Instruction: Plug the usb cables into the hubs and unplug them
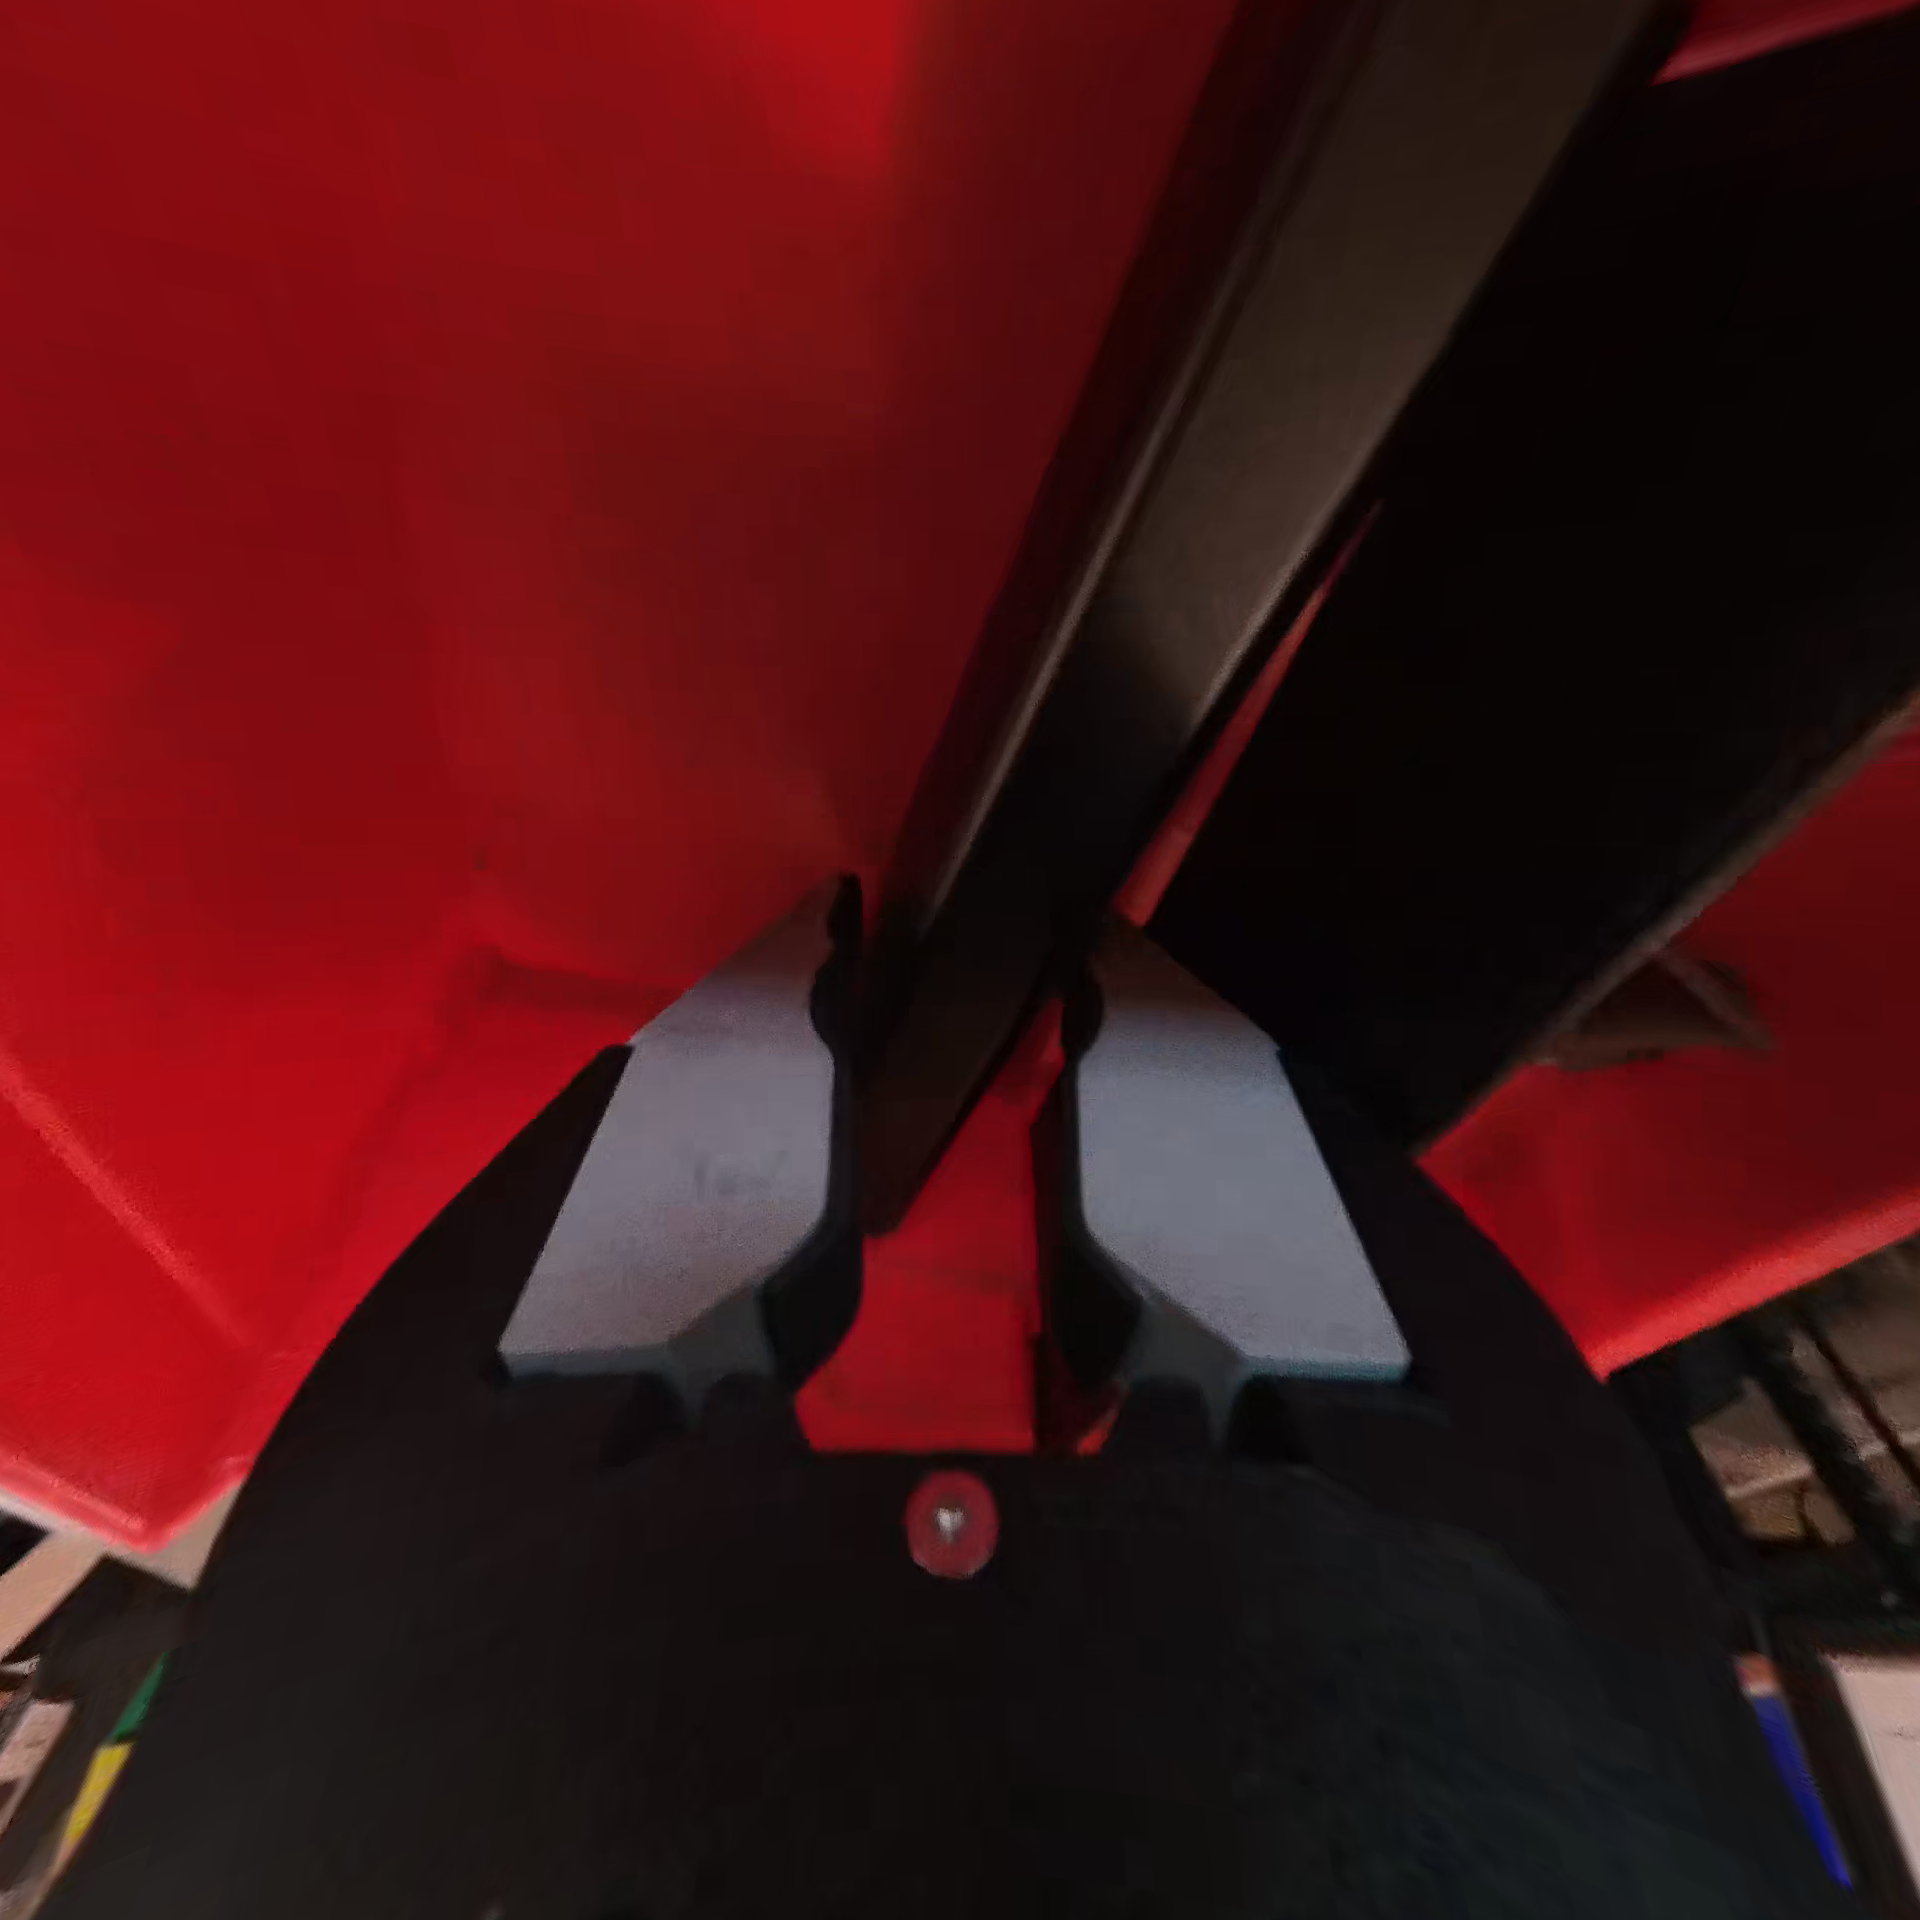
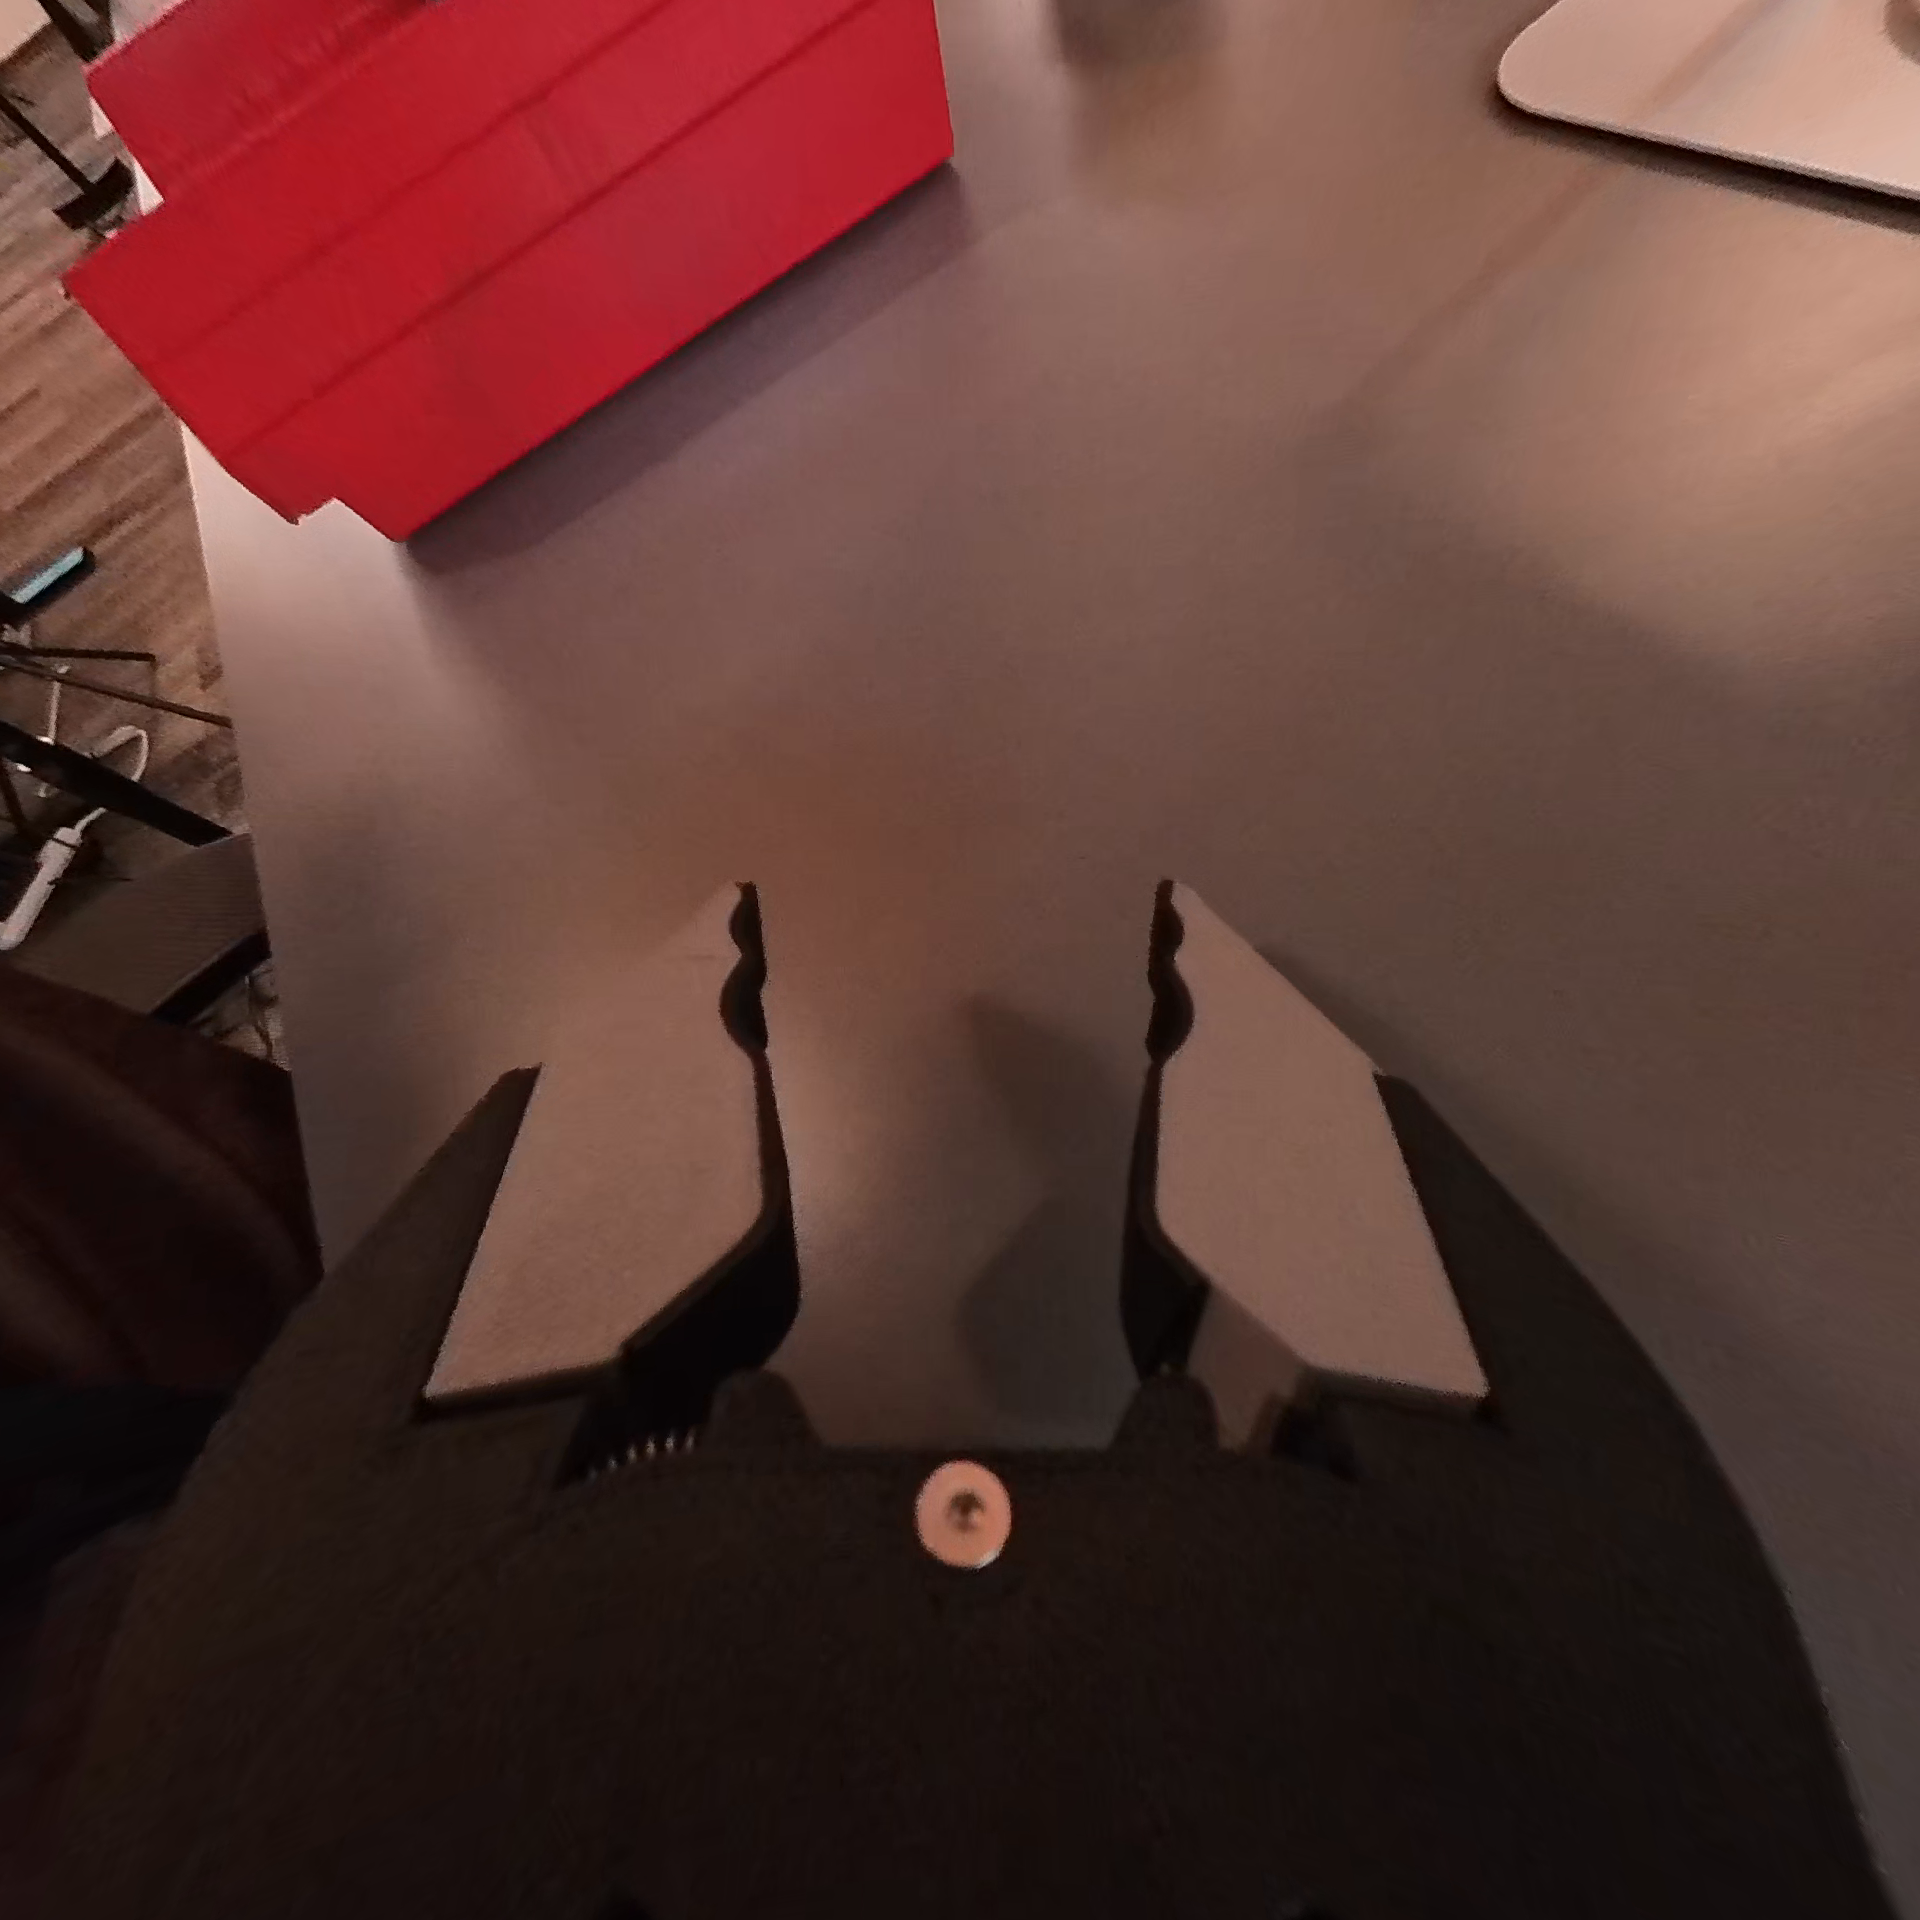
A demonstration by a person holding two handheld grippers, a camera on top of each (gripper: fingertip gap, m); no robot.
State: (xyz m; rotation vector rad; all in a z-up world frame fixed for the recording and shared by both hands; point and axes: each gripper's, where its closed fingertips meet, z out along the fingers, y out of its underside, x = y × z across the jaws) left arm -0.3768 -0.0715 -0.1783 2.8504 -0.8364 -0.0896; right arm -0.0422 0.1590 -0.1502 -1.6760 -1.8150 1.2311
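Observation:
In the left wrist view, my left gripper [image 1: 966, 945] is pressed up close to a red box [image 1: 468, 520] that fills the picture. Its jaws are closed on a long dark grey bar [image 1: 1195, 520], apparently a hub, which runs from between the fingertips up to the top right. The picture is blurred and shows no ports or cable. In the right wrist view, my right gripper [image 2: 956, 914] is open and empty, hovering over a bare grey table [image 2: 1143, 571]. The red box [image 2: 520, 239] sits at the table's far left corner. No usb cable shows in either view.
A black shape [image 1: 1610, 520] lies to the right of the bar inside the red box. A pale flat stand base [image 2: 1745, 94] sits at the table's far right. The table's left edge drops to a wood floor [image 2: 83, 468] with dark frames and cords. The tips of one gripper are about 40 cm away from the tips of the other.

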